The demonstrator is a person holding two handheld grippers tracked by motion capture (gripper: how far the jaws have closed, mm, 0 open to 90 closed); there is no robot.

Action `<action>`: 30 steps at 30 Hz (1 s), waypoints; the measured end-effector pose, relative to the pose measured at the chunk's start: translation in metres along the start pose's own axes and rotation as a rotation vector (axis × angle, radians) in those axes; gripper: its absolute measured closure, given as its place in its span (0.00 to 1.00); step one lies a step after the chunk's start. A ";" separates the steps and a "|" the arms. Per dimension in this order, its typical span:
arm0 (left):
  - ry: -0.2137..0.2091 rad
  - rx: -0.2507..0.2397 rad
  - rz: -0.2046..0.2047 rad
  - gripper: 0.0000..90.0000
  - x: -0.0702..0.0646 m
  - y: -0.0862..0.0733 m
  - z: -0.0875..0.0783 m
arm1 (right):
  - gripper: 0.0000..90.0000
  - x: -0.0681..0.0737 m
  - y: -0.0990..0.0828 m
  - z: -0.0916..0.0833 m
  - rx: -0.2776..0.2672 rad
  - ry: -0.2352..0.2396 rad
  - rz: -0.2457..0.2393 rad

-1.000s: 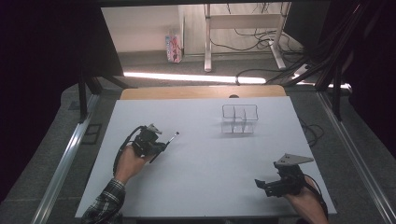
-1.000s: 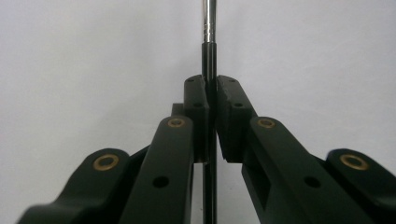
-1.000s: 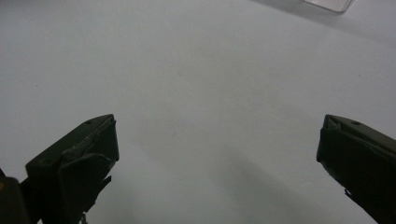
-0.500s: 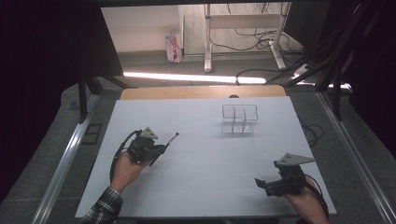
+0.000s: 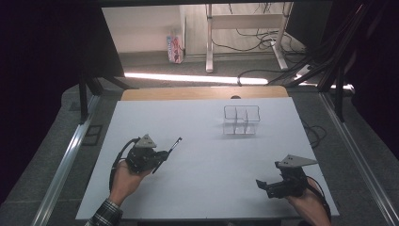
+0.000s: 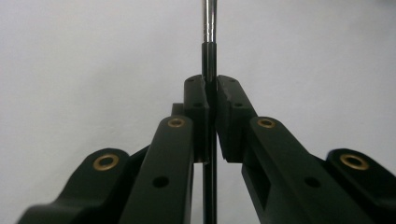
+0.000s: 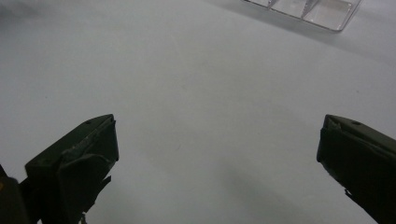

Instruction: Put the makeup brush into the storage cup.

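My left gripper (image 5: 161, 156) is at the left of the white table (image 5: 202, 141), shut on a thin black and silver rod (image 5: 175, 144). The rod points away to the upper right, past the jaws. In the left gripper view the two black jaws pinch the rod (image 6: 208, 28) at the gripper tip (image 6: 212, 88), and its silver part runs on above. My right gripper (image 5: 262, 184) rests near the front right edge, open, with nothing between its jaws. In the right gripper view the gripper (image 7: 217, 140) has bare table between its wide-set jaws.
A clear plastic box with compartments (image 5: 242, 120) stands at the back right of the table, and its corner (image 7: 308, 9) is in the right gripper view. A wooden strip (image 5: 202, 92) borders the far edge. Metal rails and cables run along both sides.
My left gripper has drawn back a little towards the near edge with the rod still pinched. The right gripper has not moved.
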State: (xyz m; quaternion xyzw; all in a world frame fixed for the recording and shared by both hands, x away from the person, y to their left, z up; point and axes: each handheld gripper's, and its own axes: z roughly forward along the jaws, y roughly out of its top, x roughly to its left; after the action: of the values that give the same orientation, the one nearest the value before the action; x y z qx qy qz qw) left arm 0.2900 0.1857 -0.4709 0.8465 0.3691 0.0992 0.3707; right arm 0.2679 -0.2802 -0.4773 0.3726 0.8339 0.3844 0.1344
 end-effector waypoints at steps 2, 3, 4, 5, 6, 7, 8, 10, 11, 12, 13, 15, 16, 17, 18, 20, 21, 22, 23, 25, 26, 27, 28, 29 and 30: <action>-0.009 -0.016 -0.003 0.93 -0.003 -0.002 -0.003 | 0.00 0.000 0.000 -0.001 -0.009 0.000 0.000; -0.015 -0.024 -0.005 0.93 -0.004 -0.002 -0.004 | 0.00 0.000 0.000 -0.001 -0.009 0.000 0.000; -0.019 -0.031 -0.006 0.93 -0.006 -0.003 -0.005 | 0.00 0.000 0.001 -0.001 -0.013 0.001 0.002; -0.024 -0.036 -0.008 0.93 -0.007 -0.004 -0.006 | 0.00 0.001 0.001 -0.001 -0.015 0.001 0.001; -0.028 -0.040 -0.006 0.93 -0.008 -0.005 -0.007 | 0.00 0.001 0.001 -0.001 -0.015 0.001 0.001; -0.032 -0.044 -0.010 0.93 -0.011 -0.007 -0.008 | 0.00 0.001 0.001 -0.001 -0.015 0.002 -0.004; -0.032 -0.044 -0.010 0.93 -0.011 -0.007 -0.008 | 0.00 0.002 0.002 -0.001 -0.018 0.002 -0.008; -0.033 -0.046 -0.008 0.93 -0.015 -0.009 -0.009 | 0.00 0.002 0.002 0.000 -0.022 0.004 -0.009; -0.036 -0.046 -0.007 0.93 -0.017 -0.010 -0.010 | 0.00 0.003 0.002 0.000 -0.027 0.007 -0.011; -0.036 -0.049 -0.001 0.93 -0.018 -0.011 -0.010 | 0.00 0.003 0.002 0.000 -0.027 0.007 -0.011; -0.036 -0.054 -0.007 0.93 -0.020 -0.012 -0.011 | 0.00 0.003 0.003 -0.001 -0.031 0.006 -0.010; -0.040 -0.066 -0.002 0.93 -0.023 -0.013 -0.013 | 0.00 0.003 0.003 -0.001 -0.031 0.007 -0.007; -0.044 -0.071 -0.002 0.93 -0.025 -0.013 -0.014 | 0.00 0.003 0.003 -0.001 -0.032 0.007 -0.005; -0.048 -0.074 -0.002 0.93 -0.026 -0.014 -0.014 | 0.00 0.003 0.003 -0.001 -0.033 0.010 -0.001; -0.050 -0.073 0.000 0.93 -0.028 -0.014 -0.014 | 0.00 0.003 0.003 -0.001 -0.035 0.011 0.001; -0.056 -0.070 0.002 0.93 -0.031 -0.015 -0.014 | 0.00 0.003 0.004 -0.001 -0.039 0.016 0.002; -0.056 -0.067 0.002 0.93 -0.033 -0.016 -0.014 | 0.00 0.004 0.004 -0.001 -0.038 0.016 0.002; -0.057 -0.068 0.001 0.93 -0.034 -0.017 -0.014 | 0.00 0.004 0.004 -0.001 -0.038 0.016 0.002; -0.062 -0.072 0.001 0.93 -0.037 -0.018 -0.015 | 0.00 0.005 0.005 -0.001 -0.041 0.019 -0.003; -0.064 -0.078 0.000 0.93 -0.039 -0.019 -0.016 | 0.00 0.005 0.006 -0.001 -0.040 0.019 -0.007; -0.069 -0.085 -0.002 0.93 -0.040 -0.020 -0.017 | 0.00 0.005 0.006 -0.001 -0.043 0.020 -0.007; -0.069 -0.087 -0.001 0.93 -0.042 -0.020 -0.018 | 0.00 0.005 0.006 -0.001 -0.043 0.022 -0.008; -0.069 -0.092 0.000 0.93 -0.044 -0.021 -0.019 | 0.00 0.006 0.007 -0.001 -0.042 0.025 -0.004; -0.074 -0.098 -0.001 0.93 -0.047 -0.022 -0.020 | 0.00 0.006 0.007 -0.001 -0.048 0.031 -0.005; -0.072 -0.104 0.001 0.93 -0.049 -0.023 -0.021 | 0.00 0.006 0.007 -0.001 -0.048 0.031 -0.005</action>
State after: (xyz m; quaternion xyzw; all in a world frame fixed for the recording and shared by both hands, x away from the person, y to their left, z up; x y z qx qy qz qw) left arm 0.2333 0.1740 -0.4671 0.8292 0.3496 0.0879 0.4271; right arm 0.2672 -0.2736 -0.4705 0.3614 0.8272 0.4098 0.1314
